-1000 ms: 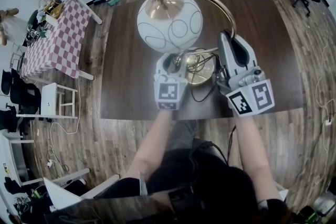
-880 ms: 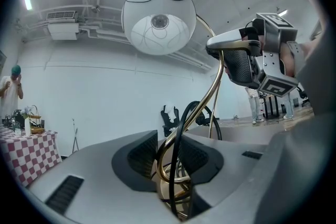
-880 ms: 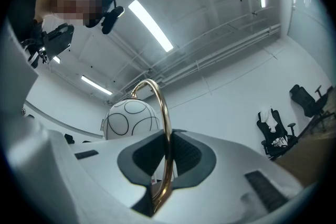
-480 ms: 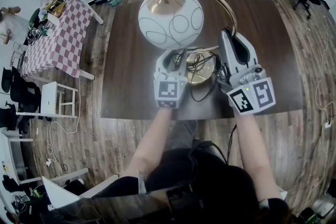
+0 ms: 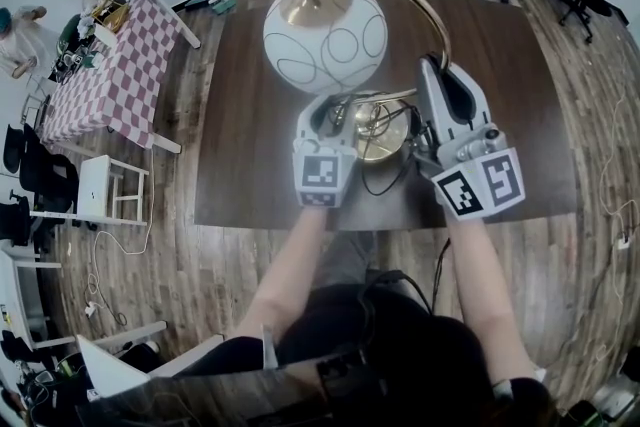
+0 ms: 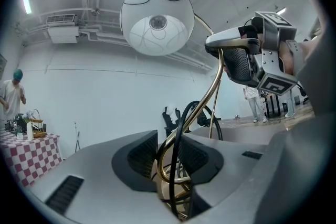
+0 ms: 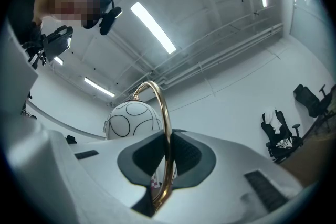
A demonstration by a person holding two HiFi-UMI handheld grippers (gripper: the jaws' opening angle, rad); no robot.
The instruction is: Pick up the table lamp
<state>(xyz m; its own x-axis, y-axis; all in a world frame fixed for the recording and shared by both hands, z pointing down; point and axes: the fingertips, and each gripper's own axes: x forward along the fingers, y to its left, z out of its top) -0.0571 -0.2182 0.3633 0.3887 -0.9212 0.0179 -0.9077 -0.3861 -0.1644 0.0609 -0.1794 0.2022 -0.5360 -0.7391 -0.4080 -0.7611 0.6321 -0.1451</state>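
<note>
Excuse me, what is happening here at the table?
A person grips a lamp with two grippers at a dark table. The left gripper is shut on the brass stem near the base, with the cord caught too. The right gripper clamps the stem higher up. Whether the base has left the table is unclear.

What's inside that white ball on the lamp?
Seen from below, the globe has a round opening with what looks like a bulb at its centre. The frosted shell hides the rest.

Lamp shade [image 5: 324,33] blocks ahead; table [image 5: 520,95] right side free.
</note>
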